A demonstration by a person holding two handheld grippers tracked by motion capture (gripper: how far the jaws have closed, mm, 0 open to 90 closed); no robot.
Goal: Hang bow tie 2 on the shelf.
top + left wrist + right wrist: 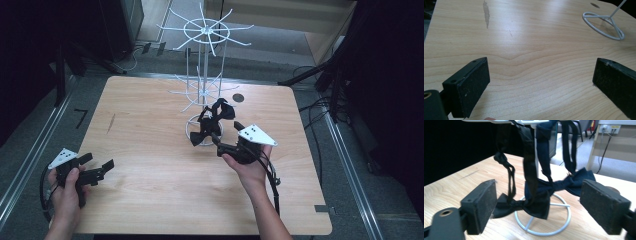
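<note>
Bow ties [529, 202] hang on white rack [204, 75]; wooden table [150, 150], dark room.

Two hand-held grippers, black, pistol-shaped; left gripper [95, 167] and right gripper [227, 136] each topped with a grey three-cornered plate [256, 134] dotted with small dark marks; black cable [272, 175] looped from the right one, another curving beside the left hand [67, 187]; blocky black fingers [469, 87] faced with rough, speckled pads; round screw holes along the upper edges; brass-coloured ring set in the black body at lower left of each gripper view; forearms bare, no sleeves.
</note>
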